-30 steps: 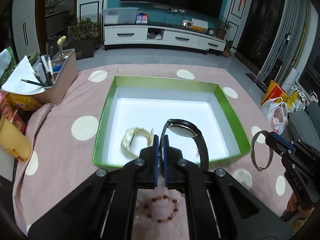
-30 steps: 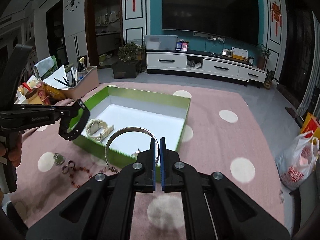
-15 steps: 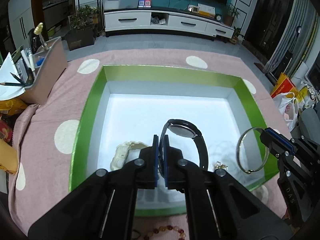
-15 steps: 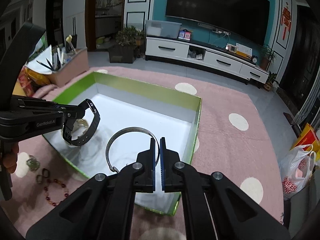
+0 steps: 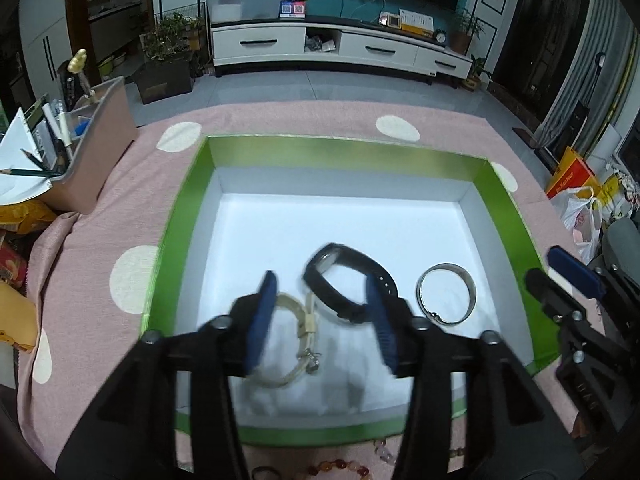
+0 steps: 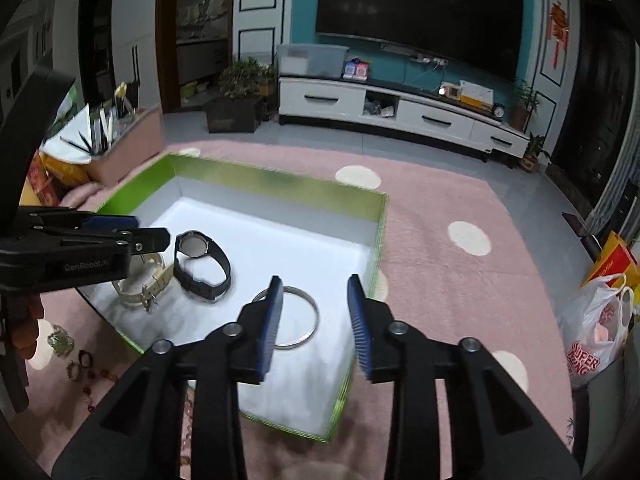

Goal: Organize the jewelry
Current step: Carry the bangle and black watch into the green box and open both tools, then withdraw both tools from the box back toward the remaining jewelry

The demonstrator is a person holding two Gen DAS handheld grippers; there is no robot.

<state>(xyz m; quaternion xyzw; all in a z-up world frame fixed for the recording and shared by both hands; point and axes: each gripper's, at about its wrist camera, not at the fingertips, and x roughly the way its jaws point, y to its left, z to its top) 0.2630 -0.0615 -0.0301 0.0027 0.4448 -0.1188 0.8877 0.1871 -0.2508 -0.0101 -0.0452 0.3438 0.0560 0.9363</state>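
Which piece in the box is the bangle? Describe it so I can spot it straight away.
Find the green box with the white floor on the pink dotted cloth. Three pieces lie inside near its front edge: a cream watch, a black watch and the silver bangle. The bangle lies flat on the side nearest the right gripper: a plain thin metal ring with no dial or strap.

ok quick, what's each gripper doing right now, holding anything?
Left gripper: open, jaws just opened, holding nothing; black watch lies in the green box.
Right gripper: open, jaws just opened, holding nothing; silver bangle lies in the box.
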